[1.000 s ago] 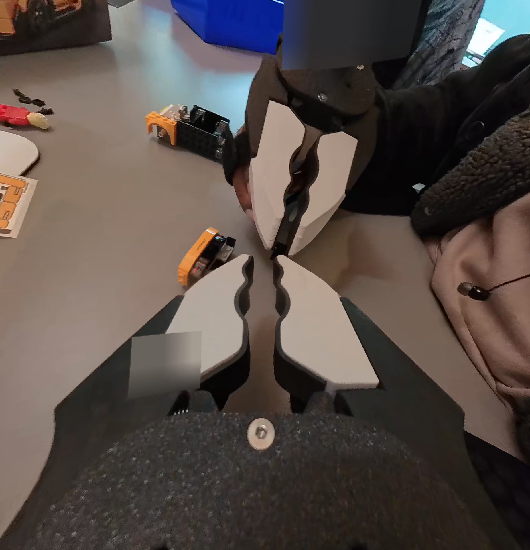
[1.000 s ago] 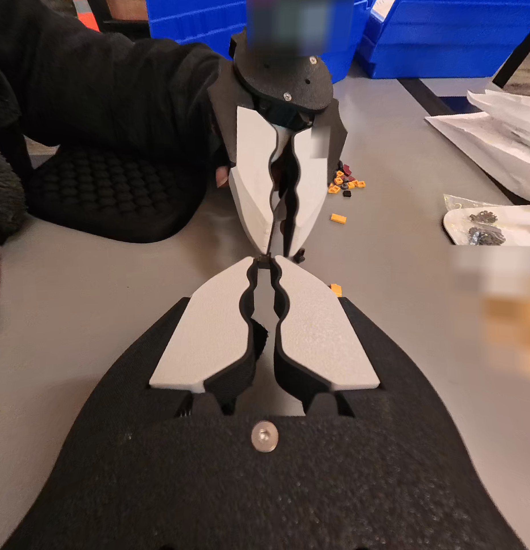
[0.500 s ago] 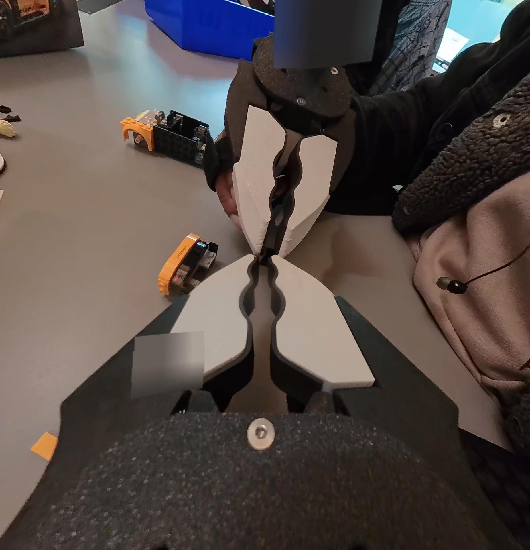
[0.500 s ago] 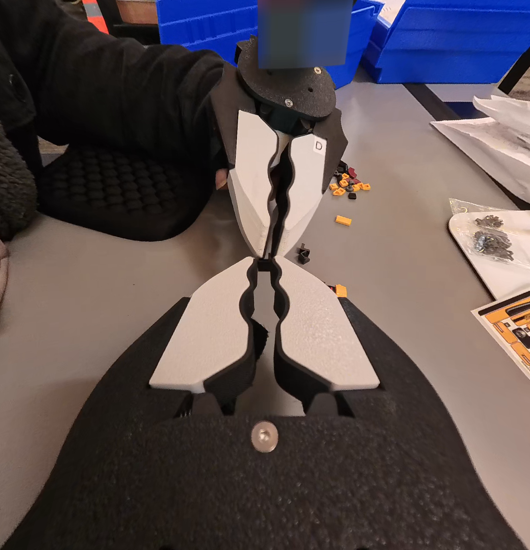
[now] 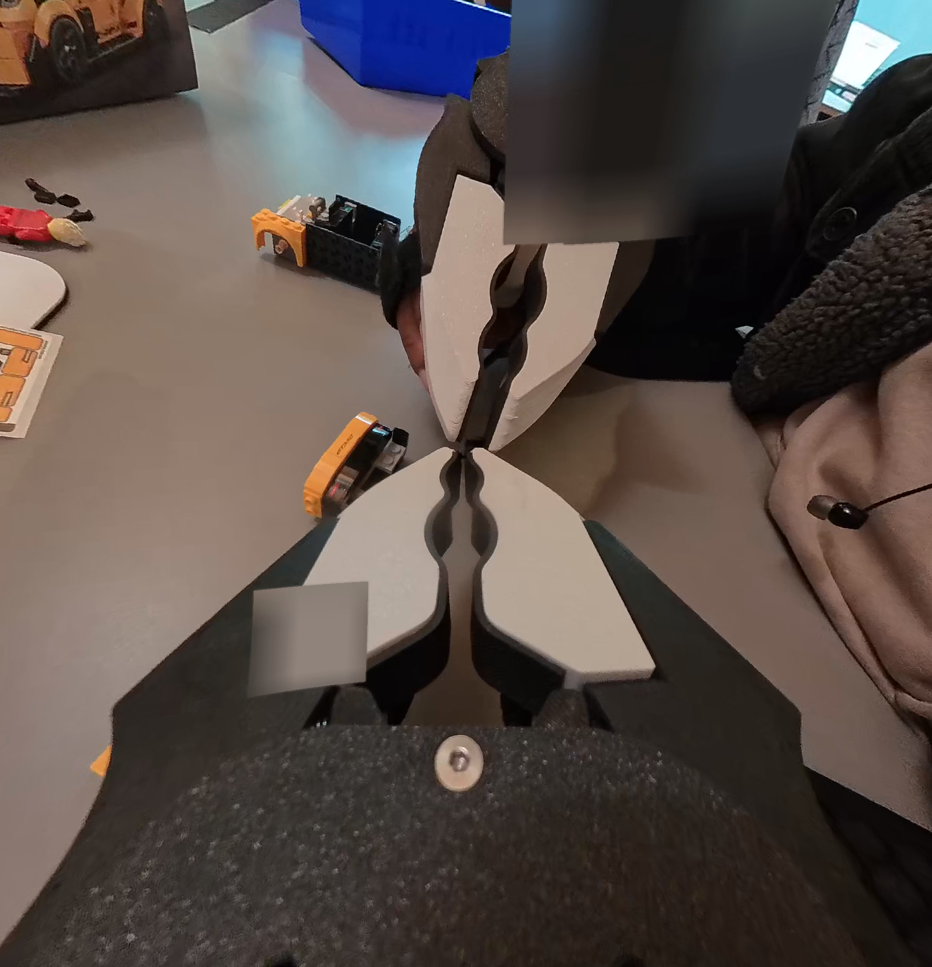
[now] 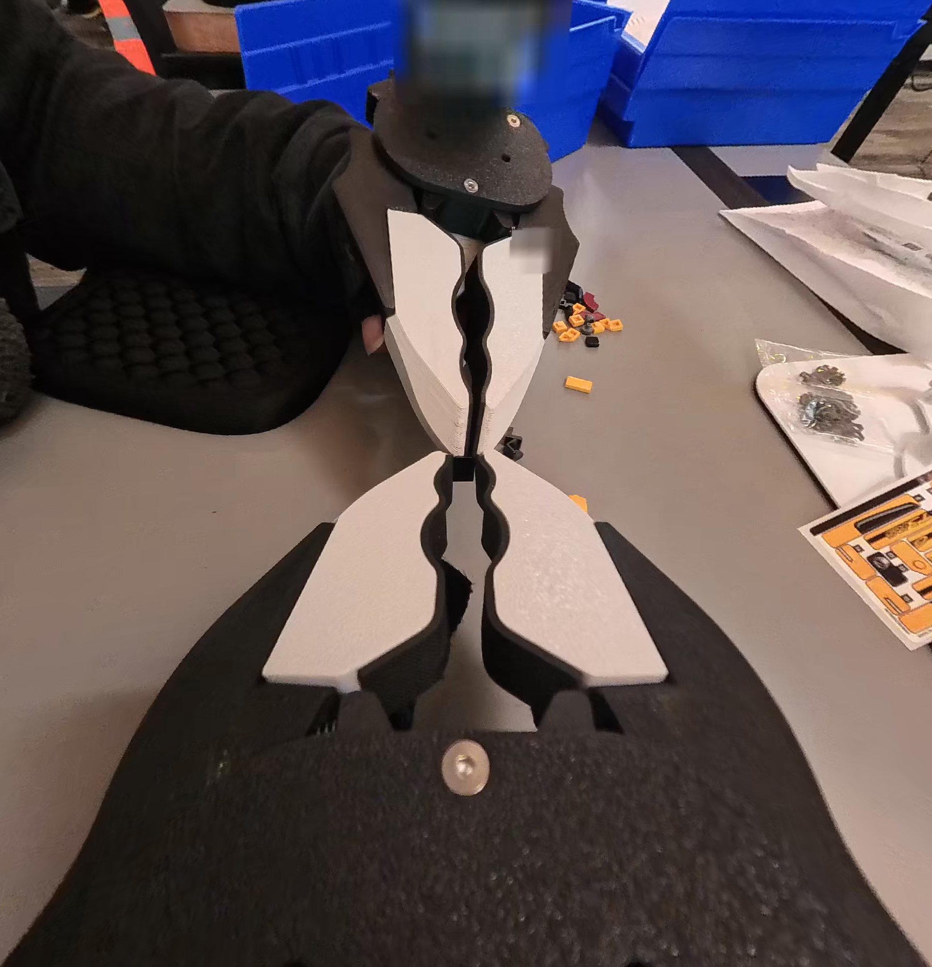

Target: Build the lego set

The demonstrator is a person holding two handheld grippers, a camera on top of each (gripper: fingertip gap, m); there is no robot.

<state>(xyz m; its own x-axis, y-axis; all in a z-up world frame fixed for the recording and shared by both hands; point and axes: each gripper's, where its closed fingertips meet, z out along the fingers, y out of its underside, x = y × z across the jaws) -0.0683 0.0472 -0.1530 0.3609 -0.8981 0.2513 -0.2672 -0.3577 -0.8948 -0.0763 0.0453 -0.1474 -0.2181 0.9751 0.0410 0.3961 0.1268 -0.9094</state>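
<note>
Spreading wide under both tools, the grey desk carries a black-and-orange chassis block toward its far side and a smaller orange-and-black sub-build nearer the middle, with loose orange and black bits scattered beyond. Over the middle, the right gripper pinches a tiny black piece at its very tips, and the left gripper meets it tip to tip, pressed nearly together; whether it grips anything I cannot tell. Such a piece is likely light, rigid and slick, so hold it square across its flat sides, close to the tips.
</note>
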